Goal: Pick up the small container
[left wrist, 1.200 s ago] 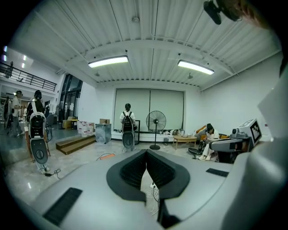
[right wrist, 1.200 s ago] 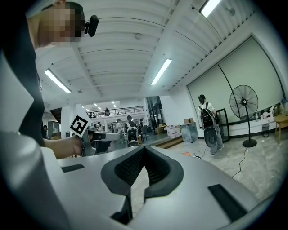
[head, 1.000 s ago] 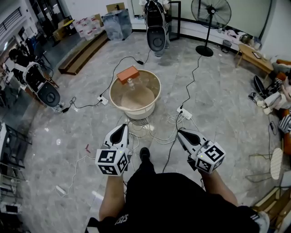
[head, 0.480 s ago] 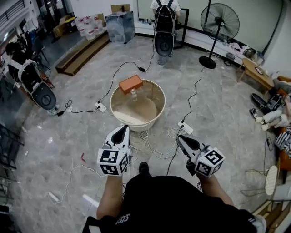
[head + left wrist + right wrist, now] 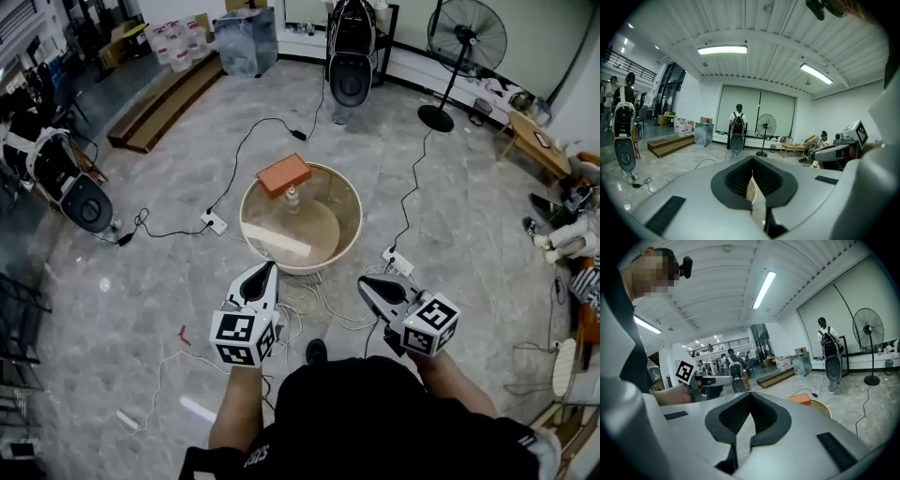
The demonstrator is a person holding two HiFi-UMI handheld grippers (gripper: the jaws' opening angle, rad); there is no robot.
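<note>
Left gripper [image 5: 268,270]: in my left hand, jaws closed tip to tip, nothing between them. It points at the near rim of the tub.

Right gripper [image 5: 366,284]: in my right hand, jaws likewise closed and empty. It is level with the left one and aimed the same way.

Tub [image 5: 349,246]: round and beige, standing on the grey stone floor just ahead of both grippers. A second ago it lay well ahead of them. Now both grippers have come close to its near rim, the left almost over it.

Small container [image 5: 292,195]: a small clear bottle standing upright inside the tub by the far rim. It is just beside the orange block and well apart from both grippers. Its place in the tub is unchanged from the earlier frames.

Orange block [image 5: 283,173]: lies across the tub's far rim, as before.

White strip [image 5: 278,240]: lies flat on the tub's bottom, towards the near left side.

Power strip [image 5: 401,262]: on the floor right of the tub, cables trailing from it. A second one [image 5: 215,222] lies on the floor left of the tub.

Standing fan [image 5: 466,37]: near the far right wall.

My shoe [image 5: 317,352]: on the floor between the grippers, nearer the tub than a second ago.
</note>
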